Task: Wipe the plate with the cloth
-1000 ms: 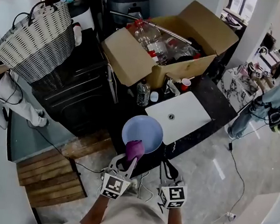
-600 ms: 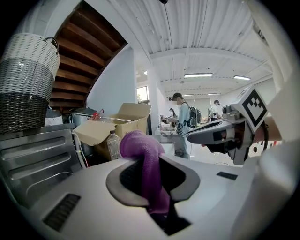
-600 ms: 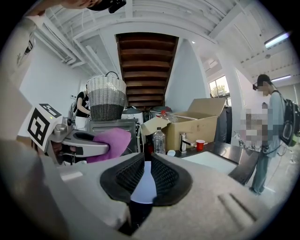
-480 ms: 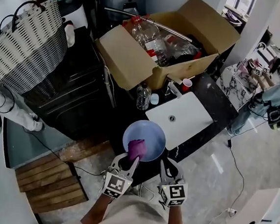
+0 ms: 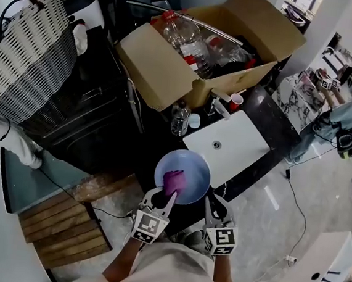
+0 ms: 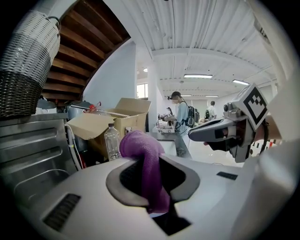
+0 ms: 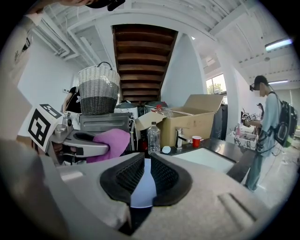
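Observation:
A pale blue plate [image 5: 189,169] is held over the dark counter's near edge, just in front of the white sink. My right gripper [image 5: 208,197] is shut on the plate's near right rim; in the right gripper view the plate [image 7: 143,185] shows as a blue sliver between the black pads. My left gripper [image 5: 169,195] is shut on a purple cloth [image 5: 173,180], which rests on the plate's near left part. In the left gripper view the cloth [image 6: 144,161] bulges out from between the jaws. The cloth [image 7: 110,143] also shows at the left of the right gripper view.
A white sink [image 5: 225,147] with a tap lies beyond the plate. A clear bottle [image 5: 179,117], a small white cup and a red cup [image 5: 235,102] stand before an open cardboard box [image 5: 197,52]. A woven basket [image 5: 26,55] sits at left. A person [image 5: 342,119] stands at right.
The plate and both grippers have shifted slightly right and further from the body. The cloth has moved further onto the plate.

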`<state>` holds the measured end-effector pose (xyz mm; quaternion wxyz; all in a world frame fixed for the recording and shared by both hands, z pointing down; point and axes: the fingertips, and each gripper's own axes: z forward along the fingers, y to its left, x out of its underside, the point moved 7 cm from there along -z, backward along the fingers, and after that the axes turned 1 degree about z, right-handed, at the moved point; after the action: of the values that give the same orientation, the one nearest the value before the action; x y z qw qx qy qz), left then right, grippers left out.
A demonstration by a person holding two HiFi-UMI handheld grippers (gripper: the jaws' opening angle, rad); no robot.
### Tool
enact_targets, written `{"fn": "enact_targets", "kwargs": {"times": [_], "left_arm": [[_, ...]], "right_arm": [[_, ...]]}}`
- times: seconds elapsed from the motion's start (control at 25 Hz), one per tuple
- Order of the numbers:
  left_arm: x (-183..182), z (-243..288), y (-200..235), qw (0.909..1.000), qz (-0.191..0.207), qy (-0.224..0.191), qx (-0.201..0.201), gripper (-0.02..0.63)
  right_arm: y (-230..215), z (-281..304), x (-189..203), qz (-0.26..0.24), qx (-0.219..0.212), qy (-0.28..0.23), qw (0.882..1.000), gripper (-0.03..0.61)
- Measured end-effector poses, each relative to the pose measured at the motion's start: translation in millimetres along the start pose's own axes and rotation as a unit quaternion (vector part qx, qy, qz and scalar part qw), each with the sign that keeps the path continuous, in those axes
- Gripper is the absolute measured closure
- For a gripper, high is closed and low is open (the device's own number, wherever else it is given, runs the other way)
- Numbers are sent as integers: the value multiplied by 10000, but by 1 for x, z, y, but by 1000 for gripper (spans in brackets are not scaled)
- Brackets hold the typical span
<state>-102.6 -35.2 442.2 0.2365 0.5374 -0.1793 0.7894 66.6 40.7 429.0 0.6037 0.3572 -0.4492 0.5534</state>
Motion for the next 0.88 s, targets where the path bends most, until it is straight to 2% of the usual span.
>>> {"fn": "enact_targets", "kwargs": {"times": [0.36, 0.88], "left_arm": [[14, 34, -1, 9993, -211, 303, 60, 554], [20, 84, -7, 9959, -434, 754, -261, 554]], "right_arm": [[-27, 20, 10, -100, 3, 304, 9995, 535], [-76, 69, 19, -30, -547, 658, 9963, 535]]}}
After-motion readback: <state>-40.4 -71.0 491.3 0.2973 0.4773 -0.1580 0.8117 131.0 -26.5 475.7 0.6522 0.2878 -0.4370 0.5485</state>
